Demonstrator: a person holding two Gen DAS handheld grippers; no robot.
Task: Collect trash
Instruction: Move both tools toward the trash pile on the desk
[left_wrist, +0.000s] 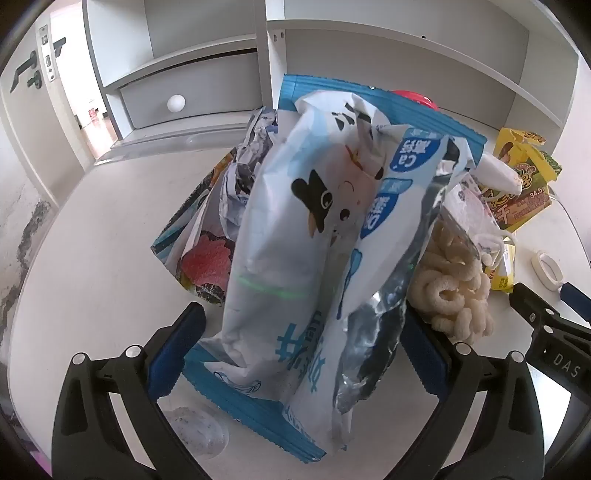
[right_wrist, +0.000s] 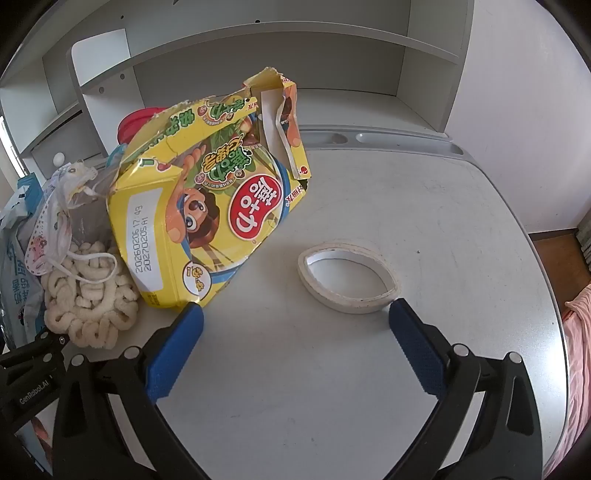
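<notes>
Left wrist: one blue-white snack bag (left_wrist: 295, 236), cartoon cow, "Ca", upright on desk (left_wrist: 96, 229) between wide-open left hand-held gripper (left_wrist: 303, 343).
Right wrist: one torn yellow box (right_wrist: 199, 206), stamped "20260206", left of one tape ring (right_wrist: 349, 277); right hand-held gripper (right_wrist: 295, 321) wide, empty.

— Where do we stand on the left?

— Our left gripper (left_wrist: 303, 332) straddles the milk wrapper (left_wrist: 295, 236), which lies on the desk (left_wrist: 92, 240); the puffed rings bag (left_wrist: 454, 284) sits to its right.

— And on the right?

— Our right gripper (right_wrist: 295, 325) faces the tape roll (right_wrist: 347, 277), with the torn snack box (right_wrist: 207, 206) left of it and the shelf unit (right_wrist: 295, 48) behind.
</notes>
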